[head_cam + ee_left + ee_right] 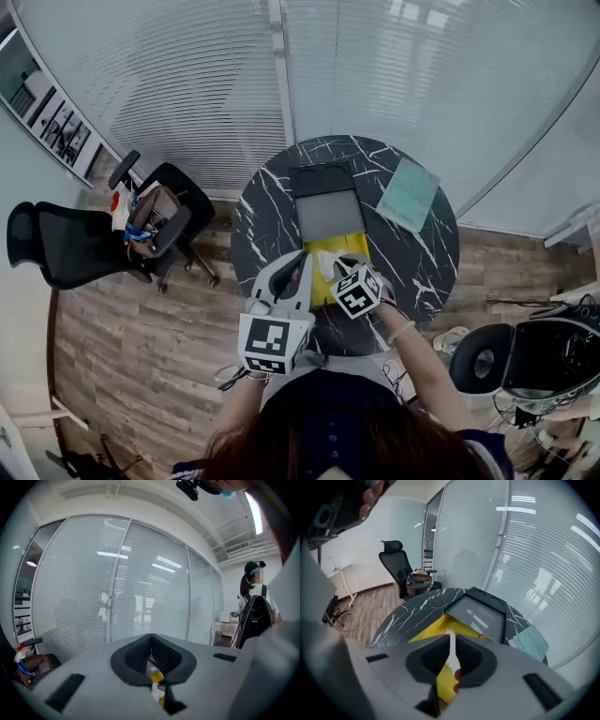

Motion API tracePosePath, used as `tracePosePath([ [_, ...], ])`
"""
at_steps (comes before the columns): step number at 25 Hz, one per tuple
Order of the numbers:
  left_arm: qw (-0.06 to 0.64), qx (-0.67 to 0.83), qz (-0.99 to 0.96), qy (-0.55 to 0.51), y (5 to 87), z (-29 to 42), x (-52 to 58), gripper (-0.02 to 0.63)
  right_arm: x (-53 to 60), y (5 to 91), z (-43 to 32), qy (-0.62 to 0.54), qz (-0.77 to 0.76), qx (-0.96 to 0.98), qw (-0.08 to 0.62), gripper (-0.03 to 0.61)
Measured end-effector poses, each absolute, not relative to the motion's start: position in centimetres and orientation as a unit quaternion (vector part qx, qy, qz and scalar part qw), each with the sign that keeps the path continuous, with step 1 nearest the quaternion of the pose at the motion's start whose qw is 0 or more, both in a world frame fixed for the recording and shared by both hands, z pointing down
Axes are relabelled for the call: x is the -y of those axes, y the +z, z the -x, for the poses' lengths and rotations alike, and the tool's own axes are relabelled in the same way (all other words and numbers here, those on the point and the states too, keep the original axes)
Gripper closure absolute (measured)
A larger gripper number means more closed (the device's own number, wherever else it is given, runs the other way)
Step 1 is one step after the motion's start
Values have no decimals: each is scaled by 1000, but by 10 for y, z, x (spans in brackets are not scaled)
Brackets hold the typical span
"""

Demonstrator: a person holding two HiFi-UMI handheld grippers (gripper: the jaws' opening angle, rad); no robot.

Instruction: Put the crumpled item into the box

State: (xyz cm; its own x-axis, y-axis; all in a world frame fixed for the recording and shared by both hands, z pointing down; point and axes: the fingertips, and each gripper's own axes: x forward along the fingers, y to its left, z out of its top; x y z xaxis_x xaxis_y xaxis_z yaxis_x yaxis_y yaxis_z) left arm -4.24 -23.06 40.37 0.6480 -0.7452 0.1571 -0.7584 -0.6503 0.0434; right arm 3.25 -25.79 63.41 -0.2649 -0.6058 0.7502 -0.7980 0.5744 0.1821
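The box (328, 202) is dark with a grey inside and stands open at the middle of the round black marble table (262, 216); its grey face also shows in the right gripper view (480, 615). A yellow sheet (349, 248) lies just in front of it. A white crumpled item (330, 263) rests over the yellow sheet. My right gripper (451, 649) is shut on a thin white edge of that item, above the yellow sheet (447, 679). My left gripper (150, 641) points up and away, its pads (164, 656) touching, nothing seen between them.
A teal booklet (409, 194) lies on the table's right side. A black office chair (66, 246) and a second chair with bags (155, 217) stand to the left. Glass walls with blinds ring the table. A person (255, 606) stands at the far right.
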Motion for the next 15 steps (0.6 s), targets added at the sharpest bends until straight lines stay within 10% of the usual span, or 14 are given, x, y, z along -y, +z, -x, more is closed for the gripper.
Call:
tracePosePath([
  [15,45,373,-925,58,404,53,214,588,242,580,-32,102,-530,763,357,538],
])
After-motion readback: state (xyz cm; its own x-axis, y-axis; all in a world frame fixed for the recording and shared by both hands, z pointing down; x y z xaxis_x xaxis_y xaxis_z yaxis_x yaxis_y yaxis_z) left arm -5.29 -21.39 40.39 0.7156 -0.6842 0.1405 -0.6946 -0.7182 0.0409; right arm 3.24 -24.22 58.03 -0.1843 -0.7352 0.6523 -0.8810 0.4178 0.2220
